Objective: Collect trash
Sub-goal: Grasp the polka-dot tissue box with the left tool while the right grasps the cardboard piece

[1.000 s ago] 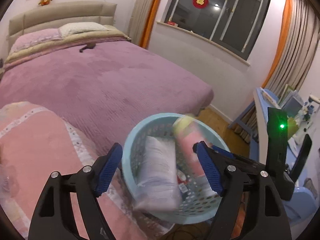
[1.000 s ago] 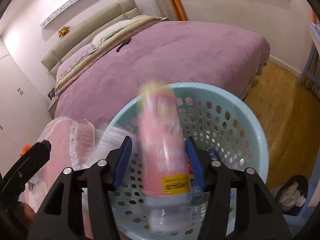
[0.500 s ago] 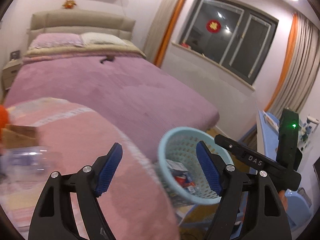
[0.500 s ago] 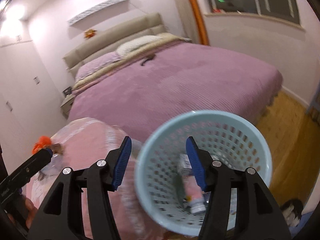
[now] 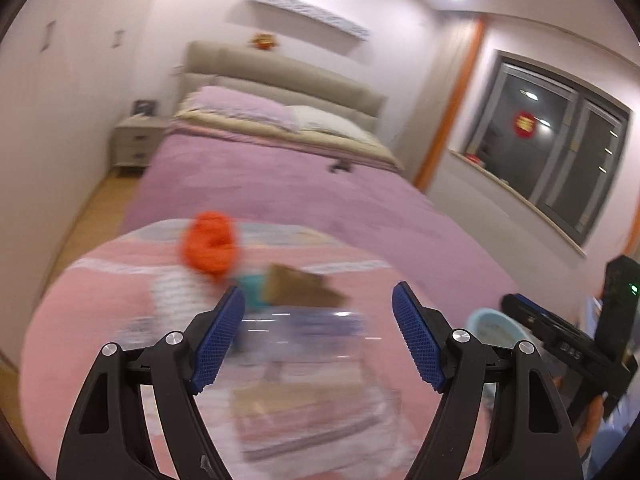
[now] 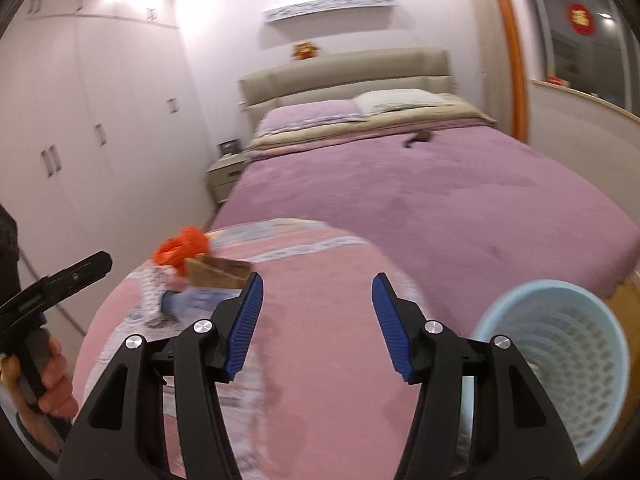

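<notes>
- Both hands face the pink pad at the foot of the bed, where the remaining litter lies.
- The left gripper is released: its blue pads stand wide with nothing pressed between them. A blurred clear wrapper lies just beyond the tips, so I judge it the next pick.
- The right gripper is likewise released and empty, with only bare pink cloth showing between its pads.
- The trash sits in a loose cluster on the pad's far left: an orange bag, a brown box just beside it, and something teal between them, too smeared to name.
- Nearer the left gripper lies a flat packet, also blurred.
- The basket stands off the pad's right edge, by the right gripper. It is close enough that either hand can drop into it without walking. From this angle I cannot see what is inside.
- The litter lies left and the basket right, so the left hand looks better placed to grasp. The right would have to cross over.
- The wrapper looks thin and slippery, and a pinch may slide off it.
</notes>
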A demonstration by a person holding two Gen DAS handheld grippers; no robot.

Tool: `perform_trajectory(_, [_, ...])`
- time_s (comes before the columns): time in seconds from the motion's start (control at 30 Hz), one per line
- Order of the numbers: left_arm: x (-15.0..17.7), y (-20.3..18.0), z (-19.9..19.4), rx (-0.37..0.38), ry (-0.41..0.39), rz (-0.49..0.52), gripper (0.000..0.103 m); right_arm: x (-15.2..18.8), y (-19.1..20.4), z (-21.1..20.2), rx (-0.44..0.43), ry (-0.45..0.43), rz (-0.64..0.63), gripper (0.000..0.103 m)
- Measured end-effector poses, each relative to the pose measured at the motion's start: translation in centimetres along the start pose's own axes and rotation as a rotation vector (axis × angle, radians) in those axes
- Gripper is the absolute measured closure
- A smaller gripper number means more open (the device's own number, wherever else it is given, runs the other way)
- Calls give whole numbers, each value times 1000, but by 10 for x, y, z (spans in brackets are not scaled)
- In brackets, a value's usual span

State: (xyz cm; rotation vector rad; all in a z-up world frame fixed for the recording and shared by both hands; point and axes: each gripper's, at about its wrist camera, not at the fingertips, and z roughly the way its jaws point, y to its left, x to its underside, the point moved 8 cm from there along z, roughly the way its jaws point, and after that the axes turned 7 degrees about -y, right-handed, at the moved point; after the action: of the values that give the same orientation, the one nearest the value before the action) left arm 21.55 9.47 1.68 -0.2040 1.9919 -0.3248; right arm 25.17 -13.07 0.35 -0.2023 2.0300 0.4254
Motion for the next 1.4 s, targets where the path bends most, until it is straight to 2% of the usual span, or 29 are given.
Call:
perform_trajectory(0.13, [-1,58,10,-101,27,-37,28,7,37,37,-53,29,-65,50])
perform_trajectory(0.23, [8,87,29,-127,83,-69,28,11,55,63,-59,43,-112,50])
perform_trajectory(0.3, [11,94,40,-104,110,-94,25,16,64,80,-67,52,-132,50])
perform_trajectory(0.37, [16,105,53,-118,133,-114,23,22,69,96,-70,71,-146,50])
perform_trajectory(0.43, [22,111,65,-115,162,-136,23,27,73,104,-101,96,-120,50])
perform_trajectory(0.63, [35,114,74,-106,175,-141,25,30,69,125,-155,151,-48,50])
perform_trajectory(0.7, [38,112,76,-122,180,-123,30,33,68,132,-161,176,-46,50])
perform_trajectory(0.83, [49,110,82,-152,218,-76,59,44,71,140,-179,235,-57,50])
perform_trajectory(0.97, [47,103,71,-127,191,-64,68,51,74,133,-228,278,-35,49])
perform_trajectory(1.03, [45,100,62,-105,169,-67,70,55,77,125,-250,299,-29,49])
perform_trajectory(1.17, [40,102,55,-114,134,-70,72,64,85,110,-294,344,-29,49])
perform_trajectory(1.27, [34,107,50,-109,102,-98,72,71,100,94,-358,383,-78,49])
perform_trajectory(1.33, [30,112,46,-114,78,-114,72,64,109,84,-345,344,-131,49])
perform_trajectory(1.4, [27,117,45,-120,61,-131,72,50,111,81,-303,278,-172,44])
